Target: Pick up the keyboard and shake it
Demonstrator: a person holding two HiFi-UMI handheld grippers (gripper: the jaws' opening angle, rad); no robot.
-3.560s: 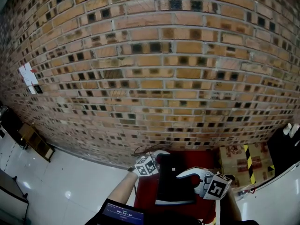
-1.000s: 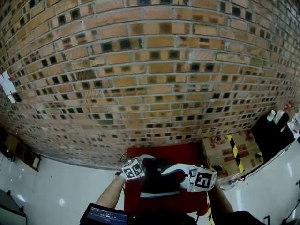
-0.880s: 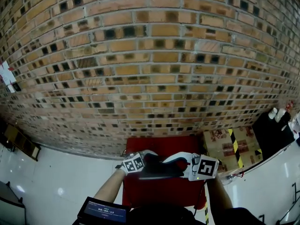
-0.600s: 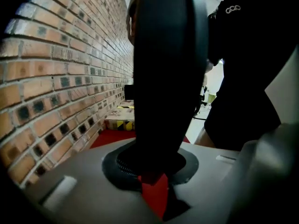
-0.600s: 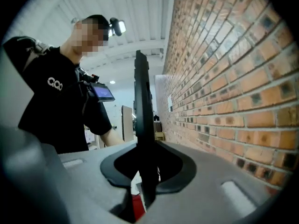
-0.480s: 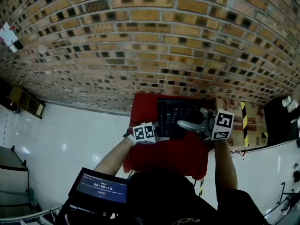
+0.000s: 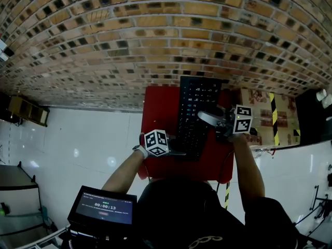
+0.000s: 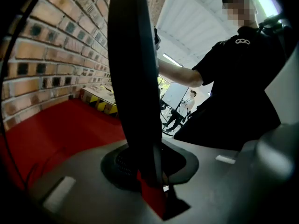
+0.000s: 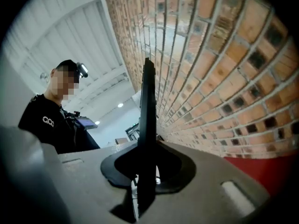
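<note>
The black keyboard (image 7: 196, 113) lies lengthwise from near to far over the red counter (image 7: 160, 110), keys up, its far end pointing at the brick wall (image 7: 155, 35). Whether it is clear of the counter or resting on it I cannot tell. The left claw (image 7: 175, 150) is clenched on the keyboard's near left corner, and its own view shows the thin dark edge pinched between the jaws. The right claw (image 7: 206, 117) grasps the right long edge about midway; its jaws have just been closing, with the keyboard's edge between them. With both sides gripped, this looks like the hold that goes with the shaking step. The next move likely calls for both claws to stay tight and travel together, so the board does not twist or slip. A taped cardboard box (image 7: 259, 113) sits just right of the counter.
</note>
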